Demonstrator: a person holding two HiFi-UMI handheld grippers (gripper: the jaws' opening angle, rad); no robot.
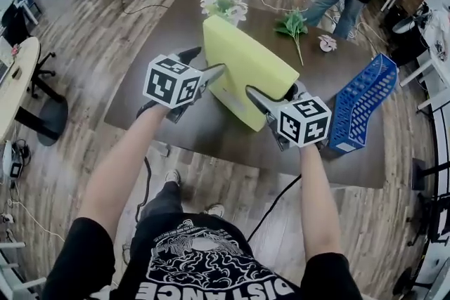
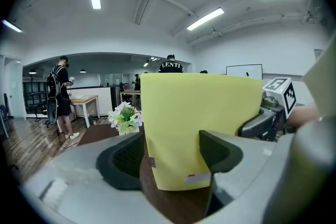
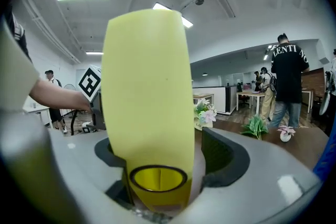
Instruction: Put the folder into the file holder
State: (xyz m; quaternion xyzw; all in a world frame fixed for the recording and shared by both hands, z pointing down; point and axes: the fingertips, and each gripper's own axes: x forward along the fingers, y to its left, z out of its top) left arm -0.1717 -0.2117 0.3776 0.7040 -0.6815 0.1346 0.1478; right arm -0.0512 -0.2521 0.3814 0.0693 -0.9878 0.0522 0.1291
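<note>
I have the yellow folder standing upright on the brown table, long axis straight up and its bottom edge down on the wood. It sits between my two tools, near the middle of the table.

My left tool looks square at one broad yellow face. Its jaws are spread wide and have nothing clamped. The face is broader than the gap, and the right-hand jaw overlaps it in the left gripper view. I cannot tell whether the tips actually touch the cover.

My right tool faces the narrow spine, which rises between its jaws in the right gripper view. The round finger hole is low on the spine, so the spine points back at me on that side. These jaws are at their widest. The right-hand pad stands clear of the spine with a slim gap, and the left-hand one is mostly hidden behind the folder, so this tool is not squeezing it.

The blue mesh file holder is at the right side of the table, just past my right tool and apart from the folder. White flowers stand at the far edge of the table behind the folder.
</note>
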